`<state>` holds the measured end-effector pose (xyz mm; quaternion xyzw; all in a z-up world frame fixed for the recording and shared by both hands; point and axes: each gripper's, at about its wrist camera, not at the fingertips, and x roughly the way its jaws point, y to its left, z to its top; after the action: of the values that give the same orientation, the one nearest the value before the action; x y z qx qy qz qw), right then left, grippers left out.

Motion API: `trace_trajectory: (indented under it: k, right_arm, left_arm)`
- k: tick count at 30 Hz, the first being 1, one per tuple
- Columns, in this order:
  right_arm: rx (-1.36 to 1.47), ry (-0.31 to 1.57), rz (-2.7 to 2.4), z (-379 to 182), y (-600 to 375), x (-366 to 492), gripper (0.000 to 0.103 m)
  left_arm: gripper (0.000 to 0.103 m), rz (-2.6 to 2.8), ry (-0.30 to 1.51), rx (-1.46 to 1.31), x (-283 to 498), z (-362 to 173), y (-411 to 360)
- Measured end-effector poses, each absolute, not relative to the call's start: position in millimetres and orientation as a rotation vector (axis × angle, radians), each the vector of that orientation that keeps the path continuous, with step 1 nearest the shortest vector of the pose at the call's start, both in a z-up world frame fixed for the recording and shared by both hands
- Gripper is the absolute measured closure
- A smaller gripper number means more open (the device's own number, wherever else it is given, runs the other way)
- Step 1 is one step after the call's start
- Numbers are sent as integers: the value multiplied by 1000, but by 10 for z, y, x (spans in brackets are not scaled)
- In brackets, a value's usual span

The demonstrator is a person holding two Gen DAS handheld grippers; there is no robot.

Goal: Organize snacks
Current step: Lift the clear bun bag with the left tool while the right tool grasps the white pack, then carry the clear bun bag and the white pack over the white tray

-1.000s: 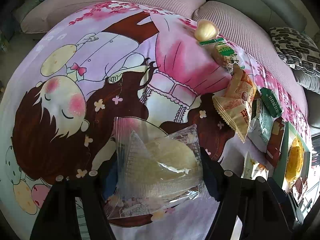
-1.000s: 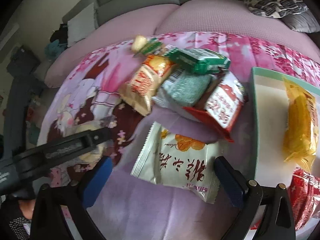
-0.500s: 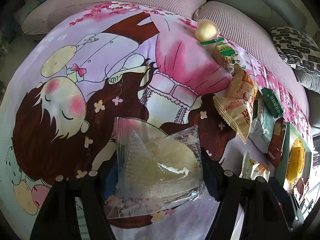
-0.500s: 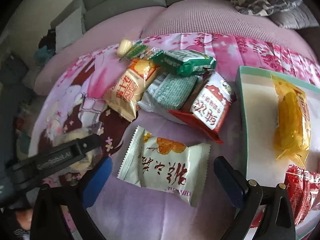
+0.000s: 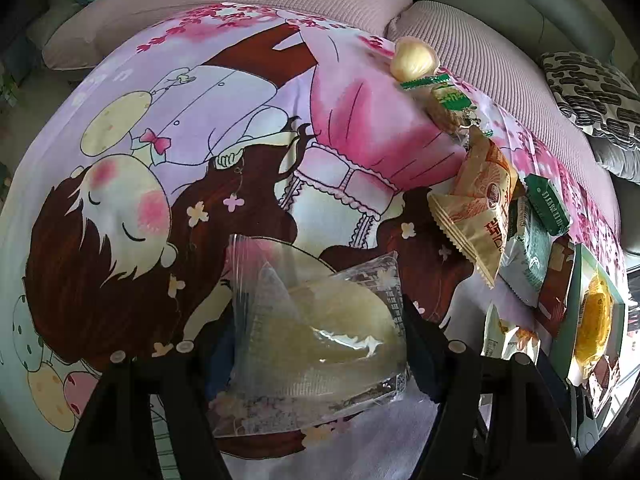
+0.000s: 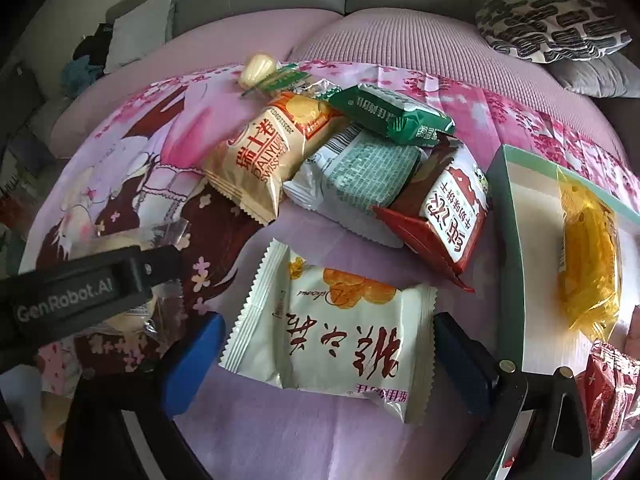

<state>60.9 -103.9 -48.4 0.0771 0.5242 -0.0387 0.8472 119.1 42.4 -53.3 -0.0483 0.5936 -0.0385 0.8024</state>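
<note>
Spread over a pink sofa, the cartoon blanket is carrying snacks. Left gripper jaws are clamping a clear pastry packet; right gripper jaws are straddling, wide, a white packet beside the tray.

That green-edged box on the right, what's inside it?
Inside the box, a yellow-wrapped snack lies on the pale floor, with a red packet at the near end. The right gripper's frame and the picture's edge hide the rest.
</note>
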Motion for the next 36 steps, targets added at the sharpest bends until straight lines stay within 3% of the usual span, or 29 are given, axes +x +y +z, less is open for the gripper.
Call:
trace_trajectory:
  k: [6, 14, 17, 36]
  right_arm:
    - [170, 1086, -98, -434, -1107, 572, 21]
    - [220, 1070, -78, -364, -1204, 494, 34]
    - [254, 1062, -72, -330, -1277, 464, 46]
    - [353, 1013, -43, -104, -1477, 338, 47]
  left_arm:
    - [29, -75, 1269, -88, 1198, -552, 399]
    - [31, -73, 1263, -51, 1180, -551, 351]
    - [33, -75, 1258, -39, 1163, -539, 319]
    - [36, -85, 1212, -24, 1125, -338, 251]
